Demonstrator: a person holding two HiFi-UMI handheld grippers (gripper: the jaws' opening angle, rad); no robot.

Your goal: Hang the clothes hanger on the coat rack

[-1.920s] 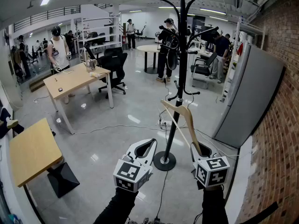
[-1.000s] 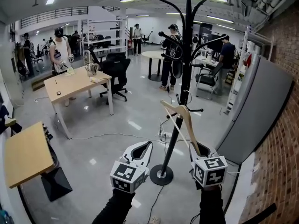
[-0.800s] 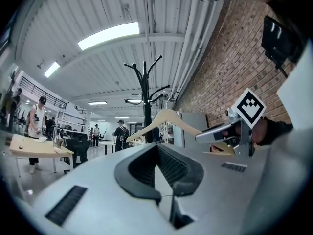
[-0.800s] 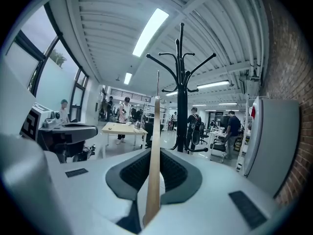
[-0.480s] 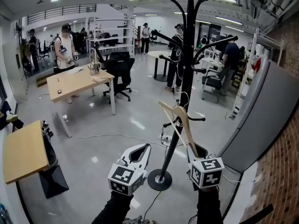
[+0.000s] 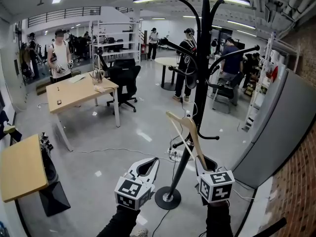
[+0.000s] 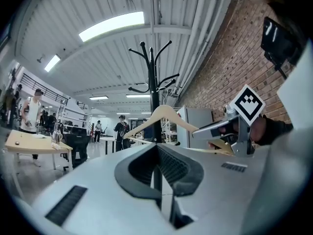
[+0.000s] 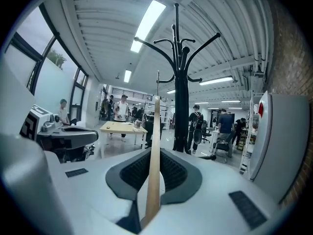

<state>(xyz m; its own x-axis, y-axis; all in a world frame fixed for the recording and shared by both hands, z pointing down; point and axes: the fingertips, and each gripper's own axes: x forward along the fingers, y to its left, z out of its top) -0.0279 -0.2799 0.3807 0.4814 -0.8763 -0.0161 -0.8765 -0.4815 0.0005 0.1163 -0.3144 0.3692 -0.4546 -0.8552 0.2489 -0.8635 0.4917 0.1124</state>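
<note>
A black coat rack (image 6: 201, 83) with curved hooks at the top stands on a round base (image 6: 168, 197) straight ahead. My right gripper (image 6: 204, 163) is shut on one end of a pale wooden clothes hanger (image 6: 189, 127), which rises up and to the left across the pole. In the right gripper view the hanger (image 8: 155, 151) runs edge-on between the jaws, with the rack (image 8: 181, 87) behind it. My left gripper (image 6: 151, 162) is shut and holds nothing, low and left of the pole. In the left gripper view the hanger (image 7: 164, 112) crosses the rack (image 7: 152, 77).
A grey cabinet (image 6: 276, 127) and a brick wall (image 6: 301, 181) close off the right side. Wooden tables (image 6: 79, 90) (image 6: 19, 167) and a black office chair (image 6: 126, 78) stand to the left. Cables lie on the floor near the base. People stand farther back.
The rack has come nearer and now fills more of the head view. Both grippers have edged forward with the hanger, which stays gripped; the left stays shut.
</note>
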